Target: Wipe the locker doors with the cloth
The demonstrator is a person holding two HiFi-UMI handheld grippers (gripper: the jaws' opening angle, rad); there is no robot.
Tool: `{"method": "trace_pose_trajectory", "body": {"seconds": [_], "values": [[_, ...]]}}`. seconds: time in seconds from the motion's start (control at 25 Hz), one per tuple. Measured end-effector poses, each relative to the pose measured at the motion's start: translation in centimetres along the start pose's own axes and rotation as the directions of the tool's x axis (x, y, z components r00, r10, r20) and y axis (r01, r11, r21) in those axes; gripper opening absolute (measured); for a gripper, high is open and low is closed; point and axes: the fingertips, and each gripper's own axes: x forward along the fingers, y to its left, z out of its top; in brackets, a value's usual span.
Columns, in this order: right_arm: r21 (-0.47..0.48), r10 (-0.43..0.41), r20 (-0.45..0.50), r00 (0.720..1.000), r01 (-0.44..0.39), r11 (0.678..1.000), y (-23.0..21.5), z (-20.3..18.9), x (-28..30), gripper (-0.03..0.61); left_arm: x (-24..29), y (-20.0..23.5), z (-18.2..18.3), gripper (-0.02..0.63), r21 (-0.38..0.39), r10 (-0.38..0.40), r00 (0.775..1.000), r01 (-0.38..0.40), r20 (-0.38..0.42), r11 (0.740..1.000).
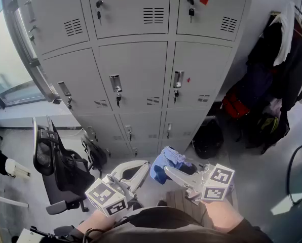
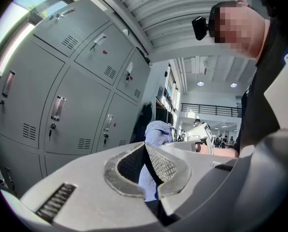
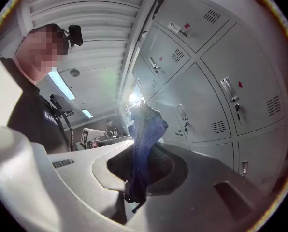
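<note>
**Cloth low in both grippers, locker doors waiting**

We've got the blue cloth (image 1: 168,160) down at waist height, well short of the locker doors (image 1: 136,75). The right gripper (image 1: 167,172) has its fingers pinching the cloth, and a bunch of it stands up past the tips. The left gripper (image 1: 144,165) sits right beside it. Its fingers are closed too, with a strip of blue showing between the pads.

As we see it, the wipe wants a broad pad of fabric out front, so cloth meets the metal rather than fingers. We'd carry it up to a door and press flat. We'd sweep in overlapping passes, steering around the handles and hanging keys, which could snag a loose fold.
</note>
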Motion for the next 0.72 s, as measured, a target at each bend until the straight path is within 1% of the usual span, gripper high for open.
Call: {"method": "trace_pose_trajectory", "body": {"seconds": [0.36,0.56,0.72], "values": [[-0.013,0.011,-0.01,1.0,-0.011,1.0,0.8,-0.1,1.4,0.054,-1.6,0.7,0.3,0.0,-0.001,0.017,1.0,-0.017,0.011,1.0],[0.003,0.014,0.024,1.0,-0.014,1.0,0.7,0.5,1.8,0.054,-2.0,1.1,0.5,0.0,-0.005,0.018,1.0,-0.018,0.019,1.0],[0.002,0.028,0.023,0.999,-0.028,1.0,1.0,0.7,2.3,0.054,-2.1,1.4,0.8,0.0,-0.003,0.014,1.0,-0.014,0.024,1.0]]}}
